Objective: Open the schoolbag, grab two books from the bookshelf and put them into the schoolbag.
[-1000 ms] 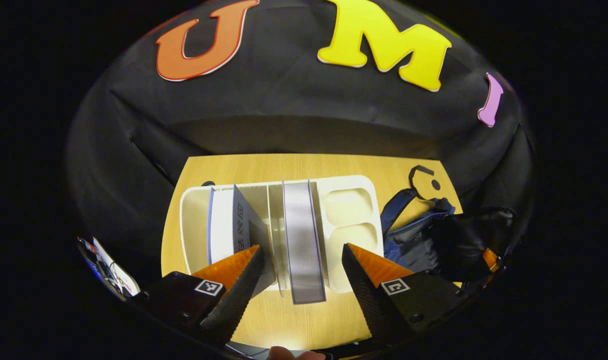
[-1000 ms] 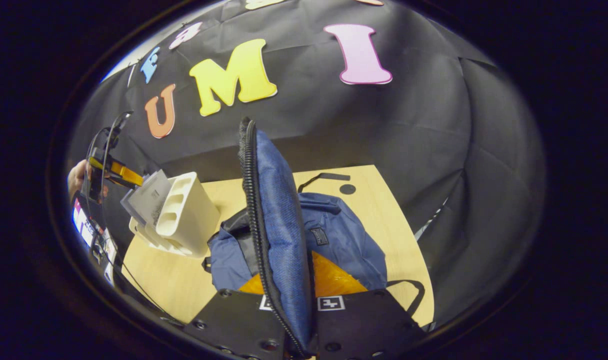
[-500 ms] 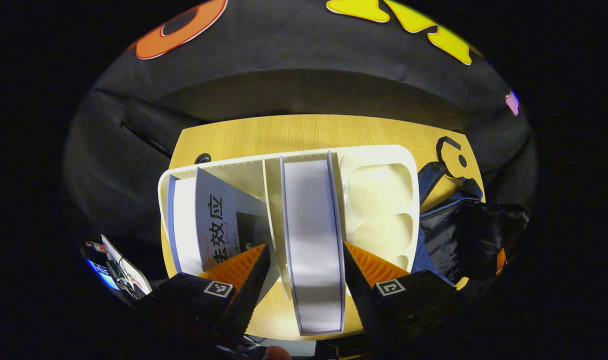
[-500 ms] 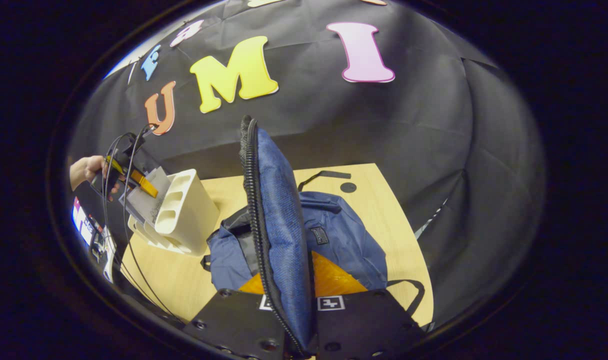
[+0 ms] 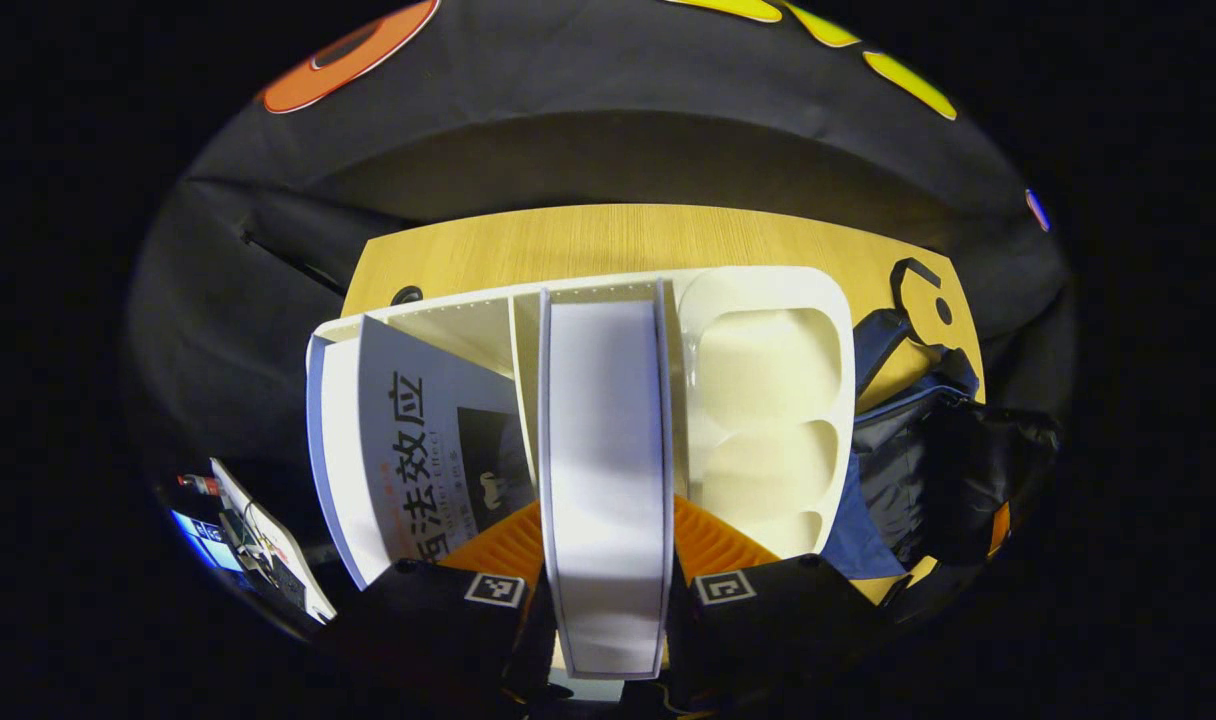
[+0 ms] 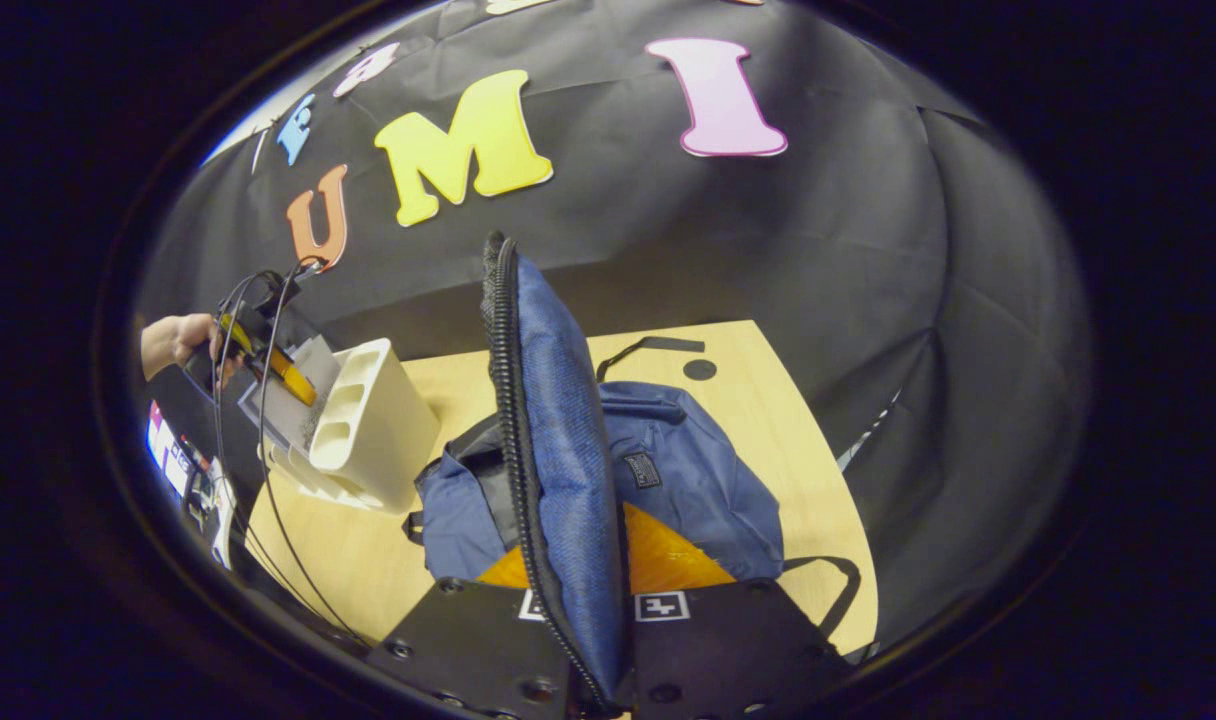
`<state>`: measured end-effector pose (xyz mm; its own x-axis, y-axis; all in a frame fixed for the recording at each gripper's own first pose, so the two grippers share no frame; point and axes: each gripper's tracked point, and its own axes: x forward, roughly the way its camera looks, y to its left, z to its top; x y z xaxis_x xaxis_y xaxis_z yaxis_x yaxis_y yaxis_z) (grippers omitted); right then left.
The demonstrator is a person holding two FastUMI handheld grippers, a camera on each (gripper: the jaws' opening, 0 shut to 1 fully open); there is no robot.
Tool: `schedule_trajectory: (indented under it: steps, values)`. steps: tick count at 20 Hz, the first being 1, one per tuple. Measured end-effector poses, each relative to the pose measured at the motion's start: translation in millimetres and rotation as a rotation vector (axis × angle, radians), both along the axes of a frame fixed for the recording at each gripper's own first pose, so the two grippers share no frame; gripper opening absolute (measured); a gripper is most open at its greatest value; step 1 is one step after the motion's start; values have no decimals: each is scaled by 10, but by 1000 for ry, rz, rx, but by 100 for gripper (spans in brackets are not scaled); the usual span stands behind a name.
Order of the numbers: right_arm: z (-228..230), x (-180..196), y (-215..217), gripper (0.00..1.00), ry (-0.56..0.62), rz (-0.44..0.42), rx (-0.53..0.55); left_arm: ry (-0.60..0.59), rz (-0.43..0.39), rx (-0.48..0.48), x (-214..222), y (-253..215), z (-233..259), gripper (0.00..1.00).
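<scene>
White book (image 5: 604, 440) between left tongs (image 5: 604, 535)

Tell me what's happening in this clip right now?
A person works two handheld grippers at a table. The right gripper is shut on the schoolbag's flap, holding it up so the bag is open. The left gripper straddles an upright book in the white bookshelf; whether it grips it yet is unclear. No book is seen in the bag.
</scene>
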<state>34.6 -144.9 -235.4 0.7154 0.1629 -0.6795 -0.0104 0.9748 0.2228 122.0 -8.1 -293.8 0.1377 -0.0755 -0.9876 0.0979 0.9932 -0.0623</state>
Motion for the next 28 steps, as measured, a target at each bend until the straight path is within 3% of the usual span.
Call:
schedule_trajectory:
  steps: [6, 16, 19, 23, 28]
  values:
    - [-5, 11, 13, 3, 5, 16, -6, -157, -113, 5, 15, 160, 685, 44]
    - [32, 17, 20, 4, 11, 27, -19, -461, -15, -166, -316, 718, 2348, 43]
    - [47, 22, 20, 3, 18, 27, -23, -434, 39, -333, -529, 481, 2453, 42]
    - [79, 18, 39, 3, 16, 45, -59, -301, 94, -607, -817, -180, 2358, 43]
    - [64, 9, 32, 4, 18, 52, -110, -238, 46, -694, -1025, -957, 1838, 43]
